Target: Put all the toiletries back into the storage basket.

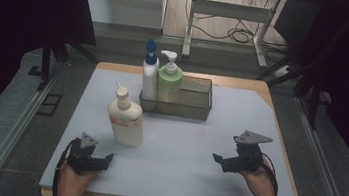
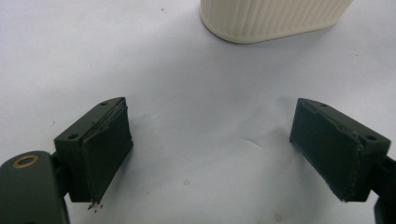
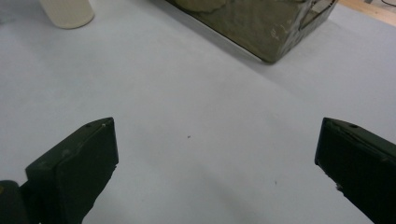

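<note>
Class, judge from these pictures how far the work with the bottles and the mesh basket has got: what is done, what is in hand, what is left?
Done: the blue-capped bottle and green pump bottle stand in the mesh basket. In hand: nothing; the left gripper and right gripper are open and low over the table. Probably left: the cream bottle, upright outside the basket, nearest the left gripper.

Three bottles — cream (image 1: 125, 122), blue-capped (image 1: 149, 75), green (image 1: 169, 82) — one basket (image 1: 197, 103), two grippers (image 1: 106, 159) (image 1: 217, 158).

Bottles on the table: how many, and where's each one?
3. The cream bottle stands alone on the table, nearest the left gripper. The blue-capped bottle and green pump bottle stand in the mesh basket.
</note>
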